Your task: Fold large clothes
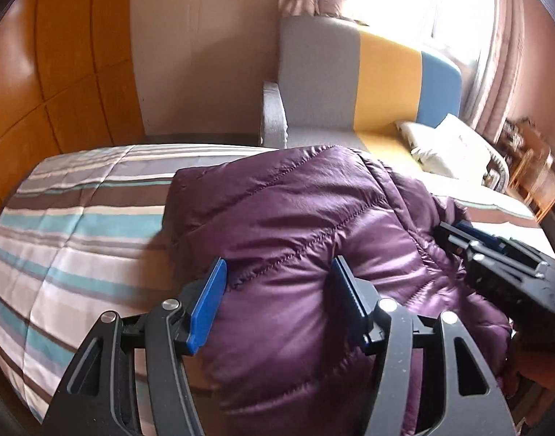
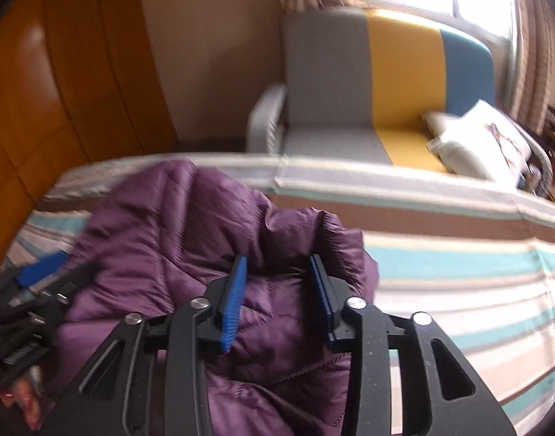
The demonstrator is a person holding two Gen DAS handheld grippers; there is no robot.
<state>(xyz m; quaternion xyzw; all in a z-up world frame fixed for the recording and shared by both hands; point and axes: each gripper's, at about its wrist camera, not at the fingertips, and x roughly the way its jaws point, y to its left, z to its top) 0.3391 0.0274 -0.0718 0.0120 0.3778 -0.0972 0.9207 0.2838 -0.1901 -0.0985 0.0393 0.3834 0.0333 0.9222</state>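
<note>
A purple quilted puffer jacket (image 1: 295, 218) lies bunched on the striped bed; it also shows in the right wrist view (image 2: 161, 225). My left gripper (image 1: 279, 269) is open, its blue pads straddling the jacket's near part. My right gripper (image 2: 279, 265) is open over the jacket's right edge, with puffy fabric between the pads. The right gripper also shows at the right of the left wrist view (image 1: 495, 250). The left gripper shows at the left of the right wrist view (image 2: 37, 276).
The bed has a brown, teal and white striped cover (image 1: 70, 225) (image 2: 459, 254). Behind it stands a grey, yellow and blue sofa (image 1: 368, 83) (image 2: 386, 80) with a white pillow (image 2: 477, 141). Wooden wall panels (image 1: 41, 54) are at left, a curtained window at right.
</note>
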